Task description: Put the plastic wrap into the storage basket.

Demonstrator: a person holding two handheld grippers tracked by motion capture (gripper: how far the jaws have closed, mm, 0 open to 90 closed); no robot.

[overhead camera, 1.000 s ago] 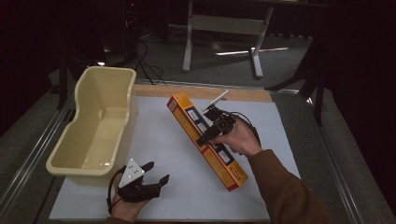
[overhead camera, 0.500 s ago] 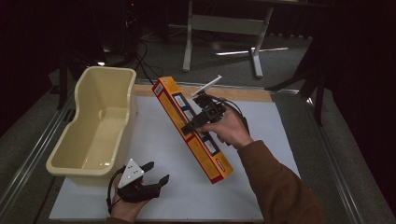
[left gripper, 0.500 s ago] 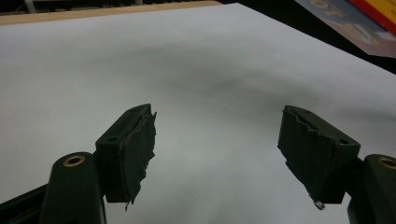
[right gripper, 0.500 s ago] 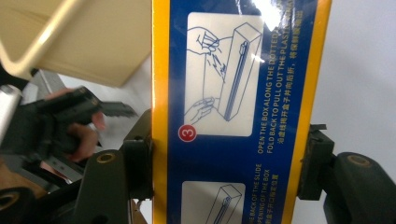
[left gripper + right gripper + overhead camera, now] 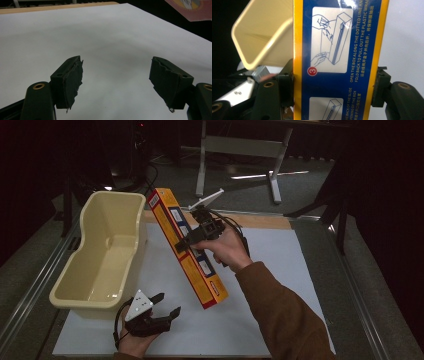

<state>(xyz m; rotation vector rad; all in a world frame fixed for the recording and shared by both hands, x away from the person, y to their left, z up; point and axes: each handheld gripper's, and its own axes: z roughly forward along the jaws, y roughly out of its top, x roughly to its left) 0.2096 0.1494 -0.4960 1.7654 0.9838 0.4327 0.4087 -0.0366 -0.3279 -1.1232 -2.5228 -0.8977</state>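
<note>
A long yellow and blue box (image 5: 187, 249) hangs tilted above the white mat, one end raised toward the cream tub (image 5: 107, 252). My right gripper (image 5: 192, 239) is shut on the box near its middle. In the right gripper view its black jaws clamp both long sides of the box (image 5: 337, 60), whose blue face carries printed instruction pictures, and the tub (image 5: 265, 37) shows behind at upper left. My left gripper (image 5: 165, 306) rests low near the mat's front edge, just in front of the tub, open and holding nothing. A corner of the box (image 5: 192, 8) shows at upper right above the left gripper (image 5: 116, 82).
The white mat (image 5: 280, 270) covers the table, with a strip of wooden table edge (image 5: 260, 220) at the back. Metal rails run along both sides of the table. A grey stand (image 5: 240, 150) is on the dark floor beyond.
My right gripper has carried the box up and to the left, toward the tub, and tilted it steeper. The left gripper has stayed in place, open.
</note>
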